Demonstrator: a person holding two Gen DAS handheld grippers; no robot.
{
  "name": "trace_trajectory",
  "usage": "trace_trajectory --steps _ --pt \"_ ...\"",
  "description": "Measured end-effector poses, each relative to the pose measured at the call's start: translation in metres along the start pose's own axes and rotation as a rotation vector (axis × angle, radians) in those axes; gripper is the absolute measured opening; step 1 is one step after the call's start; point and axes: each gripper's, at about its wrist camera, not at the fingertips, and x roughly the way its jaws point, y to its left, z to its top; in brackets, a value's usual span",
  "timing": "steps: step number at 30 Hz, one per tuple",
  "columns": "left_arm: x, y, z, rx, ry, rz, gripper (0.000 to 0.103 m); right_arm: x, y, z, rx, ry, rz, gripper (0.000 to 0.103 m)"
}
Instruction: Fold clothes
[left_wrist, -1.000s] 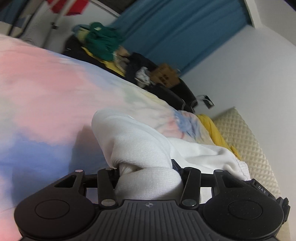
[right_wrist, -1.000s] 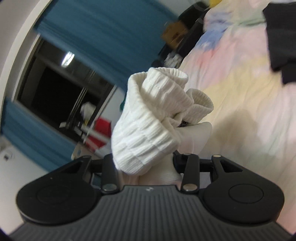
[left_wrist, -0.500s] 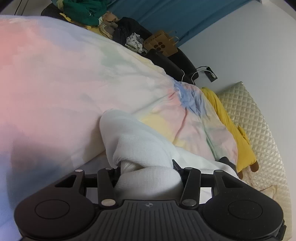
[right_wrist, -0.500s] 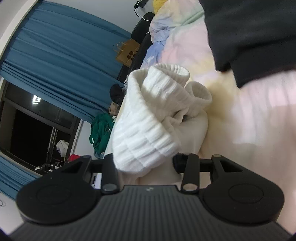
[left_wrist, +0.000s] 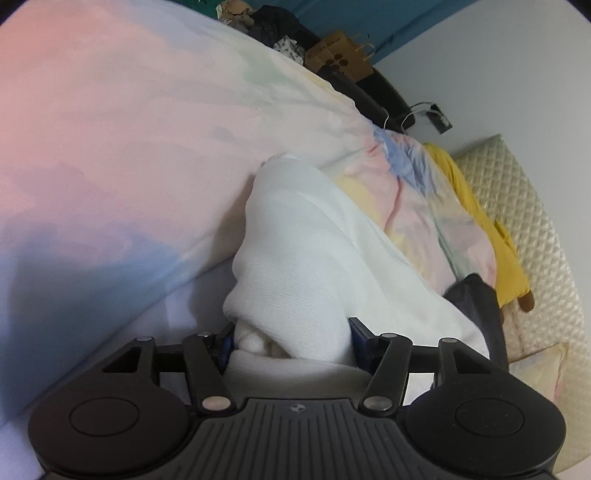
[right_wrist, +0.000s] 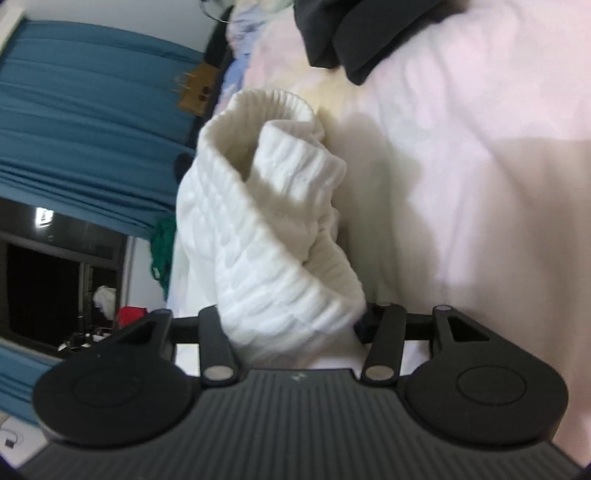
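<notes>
While both your tongs, left (left_wrist: 291, 334) and right (right_wrist: 295, 321), clamp bunched white garment (left_wrist: 317, 236), no fold shows; dark clothes (right_wrist: 354, 33) wait ahead on bed (right_wrist: 480, 147).

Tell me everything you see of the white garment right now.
The white garment is a soft knit, smooth in the left wrist view, with a ribbed cuff or hem standing open in the right. Each end is bunched and pinched in the jaws of one gripper: left gripper, right gripper. It hangs crumpled, unfolded, over the pastel bedspread.
</notes>
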Motion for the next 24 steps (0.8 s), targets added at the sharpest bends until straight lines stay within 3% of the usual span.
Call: trace_trajectory --steps 3,7,11,15,17,19,24 --pt "-0.034 -0.022 -0.002 0.071 -0.022 0.065 0.068 -0.023 0.015 0.000 -0.043 0.014 -0.074 0.054" --pt "-0.090 -0.055 -0.008 0.177 -0.089 0.089 0.077 -0.069 0.046 -0.011 -0.256 -0.001 -0.142 0.054" --pt "-0.147 -0.092 -0.020 0.284 -0.177 0.100 0.087 -0.116 0.085 -0.026 -0.421 -0.040 -0.111 0.054" --pt "-0.199 -0.125 -0.045 0.378 -0.242 0.096 0.088 -0.158 0.124 -0.049 -0.573 -0.090 -0.069 0.059" --pt "-0.225 -0.140 -0.061 0.406 -0.281 0.095 0.103 -0.177 0.139 -0.065 -0.637 -0.124 -0.054 0.069" --pt "-0.259 -0.149 -0.084 0.439 -0.336 0.099 0.103 -0.194 0.151 -0.082 -0.697 -0.170 -0.039 0.086" --pt "-0.306 -0.153 -0.124 0.492 -0.414 0.143 0.103 -0.222 0.164 -0.121 -0.800 -0.227 -0.013 0.084"
